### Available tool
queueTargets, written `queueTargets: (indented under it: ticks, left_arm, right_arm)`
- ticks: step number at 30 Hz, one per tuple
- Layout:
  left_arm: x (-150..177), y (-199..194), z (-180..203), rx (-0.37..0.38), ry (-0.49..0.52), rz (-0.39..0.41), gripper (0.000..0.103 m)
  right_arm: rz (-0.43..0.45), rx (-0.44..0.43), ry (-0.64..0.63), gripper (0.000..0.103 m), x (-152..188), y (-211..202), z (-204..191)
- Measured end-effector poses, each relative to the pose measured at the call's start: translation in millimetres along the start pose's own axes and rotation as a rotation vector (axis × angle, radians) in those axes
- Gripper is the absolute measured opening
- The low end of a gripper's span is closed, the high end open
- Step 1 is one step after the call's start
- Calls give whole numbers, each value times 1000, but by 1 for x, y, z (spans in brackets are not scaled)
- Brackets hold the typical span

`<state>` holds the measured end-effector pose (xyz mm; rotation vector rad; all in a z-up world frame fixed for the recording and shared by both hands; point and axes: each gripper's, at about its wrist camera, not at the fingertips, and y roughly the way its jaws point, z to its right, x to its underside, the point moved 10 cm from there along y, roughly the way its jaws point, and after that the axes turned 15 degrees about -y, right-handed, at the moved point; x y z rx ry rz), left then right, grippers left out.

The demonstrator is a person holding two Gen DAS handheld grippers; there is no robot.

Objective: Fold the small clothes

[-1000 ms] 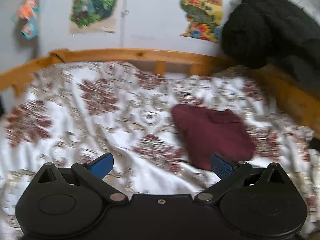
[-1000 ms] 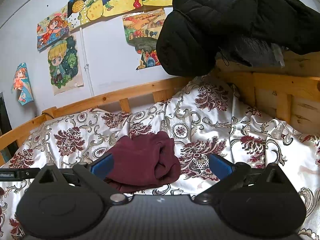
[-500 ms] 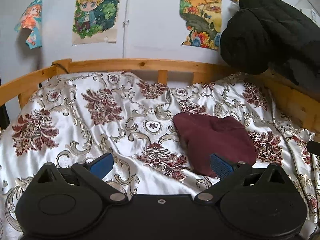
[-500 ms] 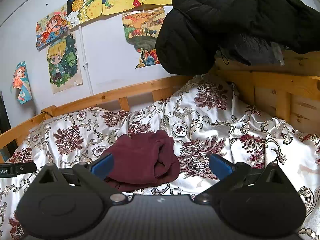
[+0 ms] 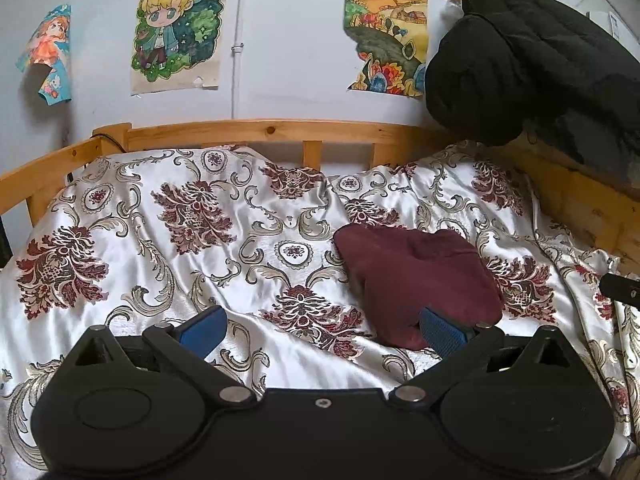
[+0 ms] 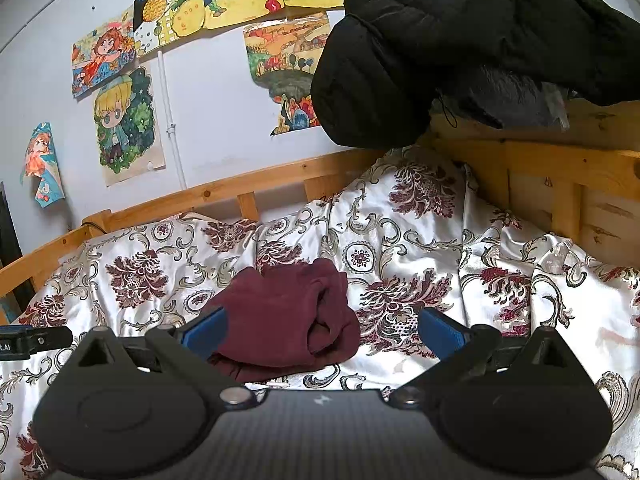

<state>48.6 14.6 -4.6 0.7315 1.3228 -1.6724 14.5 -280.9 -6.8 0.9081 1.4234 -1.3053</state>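
A small maroon garment [image 5: 416,276] lies folded in a compact bundle on the patterned bedspread [image 5: 192,240]. It also shows in the right wrist view [image 6: 288,312]. My left gripper [image 5: 322,330] is open and empty, just short of the bundle, with its right finger pad [image 5: 440,334] in front of the bundle's near edge. My right gripper [image 6: 320,332] is open and empty, with its left finger pad [image 6: 204,332] in front of the bundle's left side. Neither gripper holds cloth.
A wooden bed rail [image 5: 280,132] runs along the back and right side [image 6: 560,168]. A black puffy jacket [image 6: 460,40] hangs over the right corner. Drawings [image 5: 178,28] are stuck on the wall. The tip of the other gripper [image 5: 620,288] shows at the right edge.
The left wrist view has steadied and tilted up slightly after a blurred motion. The garment and the right gripper are almost unchanged. Both grippers stay open.
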Motion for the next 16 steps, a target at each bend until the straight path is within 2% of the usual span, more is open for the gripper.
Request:
queueTargets:
  ticks: [6, 16]
  left_arm:
    - [3, 1, 3, -9, 27, -9, 102]
    - [4, 5, -1, -17, 12, -28, 102]
  right_arm:
    - [-5, -4, 7, 103, 4, 1, 0]
    - [-18, -6, 14, 103, 3, 2, 0]
